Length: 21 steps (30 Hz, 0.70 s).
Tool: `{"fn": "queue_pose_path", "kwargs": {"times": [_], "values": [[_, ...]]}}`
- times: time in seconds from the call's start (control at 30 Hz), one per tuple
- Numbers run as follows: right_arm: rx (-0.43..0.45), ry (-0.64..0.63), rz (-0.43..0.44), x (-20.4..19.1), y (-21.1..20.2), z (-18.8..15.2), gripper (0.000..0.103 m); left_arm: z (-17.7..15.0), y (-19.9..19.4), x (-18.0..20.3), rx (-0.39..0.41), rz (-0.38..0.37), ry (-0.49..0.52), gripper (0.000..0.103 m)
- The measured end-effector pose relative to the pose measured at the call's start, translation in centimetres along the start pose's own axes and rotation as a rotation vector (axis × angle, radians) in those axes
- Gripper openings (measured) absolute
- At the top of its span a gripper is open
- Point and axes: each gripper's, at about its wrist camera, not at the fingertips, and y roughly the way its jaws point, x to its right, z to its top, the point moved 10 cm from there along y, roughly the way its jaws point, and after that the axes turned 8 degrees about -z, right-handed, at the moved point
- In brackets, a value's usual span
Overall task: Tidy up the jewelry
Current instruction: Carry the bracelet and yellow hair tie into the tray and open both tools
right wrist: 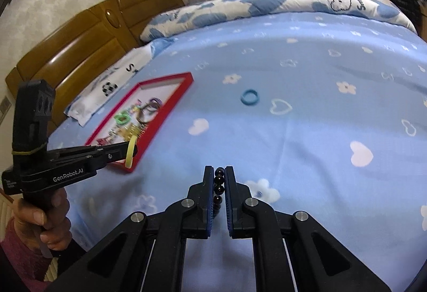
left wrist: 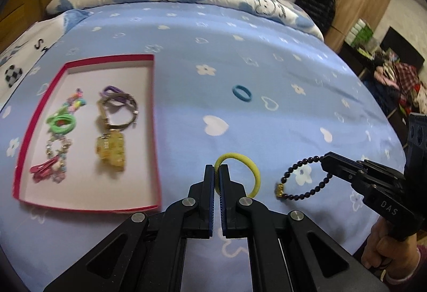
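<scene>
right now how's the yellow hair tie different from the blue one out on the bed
The yellow hair tie is pinched in the left gripper and stands on edge, while the blue hair tie lies flat and untouched on the bed sheet. The yellow one forms a wider, thinner loop; the blue one looks smaller and chunkier. The yellow one sits nearer the red tray; the blue one lies farther out. Both are plain closed loops outside the tray.

place: home bedroom | evidence: bed with blue floral sheet (left wrist: 240,52), patterned quilt (right wrist: 240,6), wooden headboard (right wrist: 80,46)
</scene>
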Motion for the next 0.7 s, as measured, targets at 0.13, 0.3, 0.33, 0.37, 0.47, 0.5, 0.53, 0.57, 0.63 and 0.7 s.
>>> {"fn": "queue_pose_path", "kwargs": {"times": [0.13,0.3,0.33,0.37,0.47,0.5,0.53,0.57,0.63,0.7], "values": [[0.013,0.001,0.030,-0.9,-0.6,0.8,0.007,-0.3,-2.4,-1.3,0.036,0.013,-0.035,0.002],[0.024,-0.008,0.046,-2.0,-0.9,1.4,0.007,-0.6,-4.4,-3.0,0.064,0.033,-0.074,0.002],[0.027,-0.010,0.051,-2.2,-1.0,1.6,0.007,-0.7,-4.8,-3.2,0.068,0.036,-0.079,0.002],[0.029,-0.011,0.054,-2.3,-1.0,1.7,0.007,-0.8,-5.2,-3.6,0.074,0.042,-0.087,0.002],[0.039,-0.019,0.068,-3.1,-1.3,2.4,0.007,-1.0,-6.3,-4.7,0.090,0.056,-0.106,0.002],[0.042,-0.022,0.075,-3.5,-1.3,2.6,0.007,-0.7,-6.6,-5.1,0.093,0.060,-0.111,0.002],[0.045,-0.027,0.080,-3.9,-1.3,2.9,0.007,-0.8,-7.1,-5.6,0.101,0.069,-0.120,0.002],[0.047,-0.031,0.084,-4.2,-1.3,3.1,0.007,-0.9,-7.4,-6.0,0.105,0.075,-0.126,0.002],[0.049,-0.042,0.097,-5.1,-1.1,3.6,0.007,-0.9,-7.9,-6.8,0.112,0.088,-0.140,0.002],[0.048,-0.050,0.113,-6.0,-0.9,4.0,0.007,-0.8,-8.4,-7.7,0.118,0.100,-0.156,0.002]]}}
